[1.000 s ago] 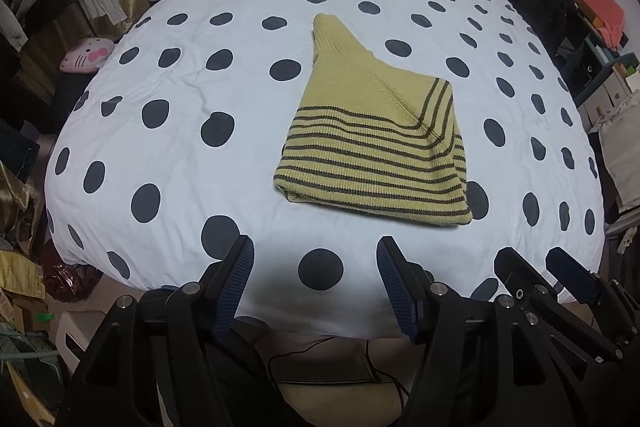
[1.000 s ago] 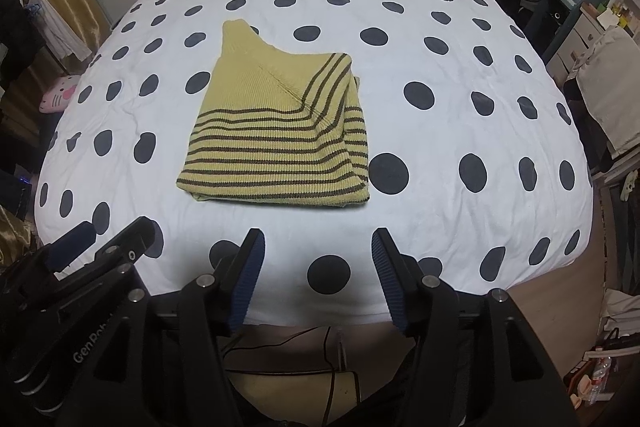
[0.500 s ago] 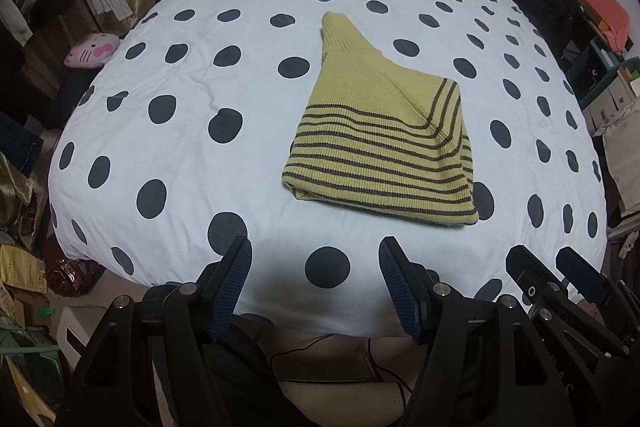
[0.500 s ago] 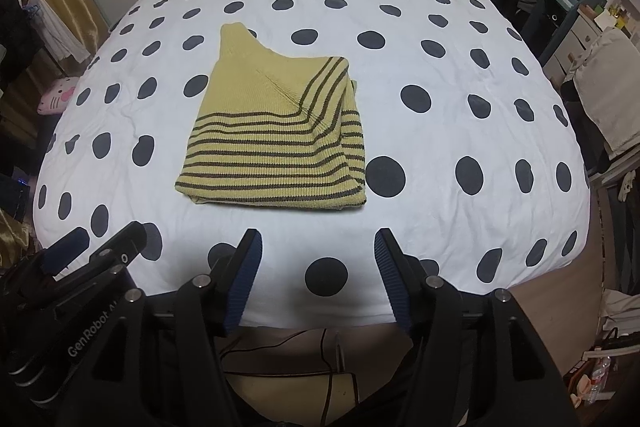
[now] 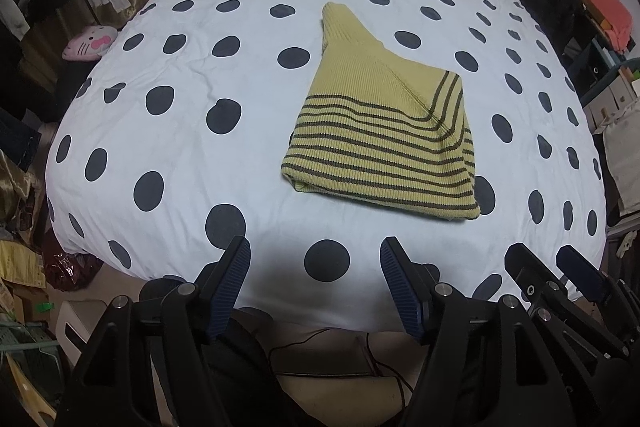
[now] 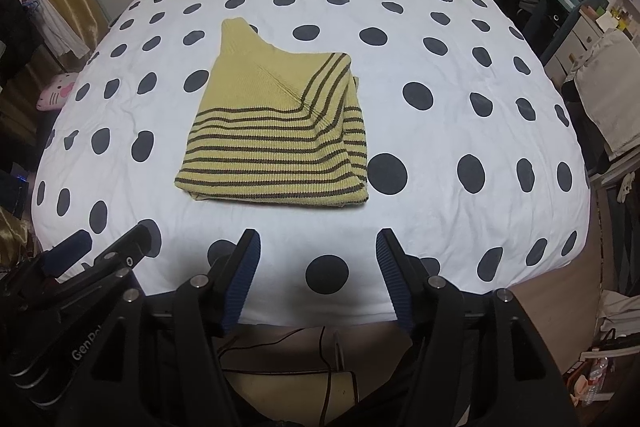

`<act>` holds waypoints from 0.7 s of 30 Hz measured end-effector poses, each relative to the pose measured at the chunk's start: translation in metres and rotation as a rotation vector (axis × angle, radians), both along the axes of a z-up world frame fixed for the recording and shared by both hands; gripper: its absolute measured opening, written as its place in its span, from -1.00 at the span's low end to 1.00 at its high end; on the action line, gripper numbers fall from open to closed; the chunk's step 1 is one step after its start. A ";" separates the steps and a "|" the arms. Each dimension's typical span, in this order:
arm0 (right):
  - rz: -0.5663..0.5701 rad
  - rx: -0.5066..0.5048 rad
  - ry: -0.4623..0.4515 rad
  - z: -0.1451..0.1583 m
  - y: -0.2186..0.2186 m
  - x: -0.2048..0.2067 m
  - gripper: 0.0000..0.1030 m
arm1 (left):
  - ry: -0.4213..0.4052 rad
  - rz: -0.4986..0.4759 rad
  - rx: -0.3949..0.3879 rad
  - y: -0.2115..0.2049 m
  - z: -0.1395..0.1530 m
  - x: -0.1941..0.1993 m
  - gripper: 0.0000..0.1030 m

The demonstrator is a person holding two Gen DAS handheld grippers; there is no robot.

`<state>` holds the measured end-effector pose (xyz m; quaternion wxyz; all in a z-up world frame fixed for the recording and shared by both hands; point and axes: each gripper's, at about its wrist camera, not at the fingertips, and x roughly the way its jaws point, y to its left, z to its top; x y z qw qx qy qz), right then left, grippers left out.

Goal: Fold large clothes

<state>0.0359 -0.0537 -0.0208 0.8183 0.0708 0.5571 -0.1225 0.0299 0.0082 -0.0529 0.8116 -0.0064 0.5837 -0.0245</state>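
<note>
My left gripper (image 5: 314, 281) hangs off the bed's (image 5: 192, 155) near edge, jaws wide and empty. The striped sweater (image 5: 380, 143) lies folded mid-bed, apart from both tools, so I judge the fold done. My right gripper (image 6: 318, 277) hangs level beside it, jaws equally wide, holding nothing.

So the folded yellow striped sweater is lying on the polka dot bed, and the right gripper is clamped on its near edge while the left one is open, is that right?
Not quite. The right gripper is open too, holding nothing; its fingers hang short of the sweater, over the bed's near edge, as the right wrist view shows. The sweater does lie folded on the polka dot bed, and the left gripper is open.
</note>
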 end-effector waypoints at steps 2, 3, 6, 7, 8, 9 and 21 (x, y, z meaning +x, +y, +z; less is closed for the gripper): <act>0.001 0.000 0.001 -0.001 0.000 0.000 0.19 | 0.001 0.002 0.000 0.000 0.000 0.000 0.33; 0.001 0.000 0.001 0.000 0.000 0.000 0.20 | 0.002 0.002 0.000 0.000 -0.001 0.000 0.33; 0.002 -0.001 0.002 -0.002 0.001 0.000 0.20 | 0.005 0.005 0.001 0.000 -0.001 0.001 0.35; 0.002 -0.001 0.002 -0.002 0.000 0.000 0.20 | 0.006 0.005 0.001 0.000 -0.001 0.001 0.35; 0.002 0.000 0.003 -0.002 0.000 0.000 0.21 | 0.006 0.007 0.002 0.000 -0.001 0.001 0.35; 0.001 0.000 0.003 -0.002 0.000 0.000 0.21 | 0.006 0.007 0.003 0.000 -0.001 0.001 0.35; 0.003 -0.001 0.009 -0.004 -0.001 0.000 0.22 | 0.013 0.007 0.002 0.000 -0.003 0.002 0.37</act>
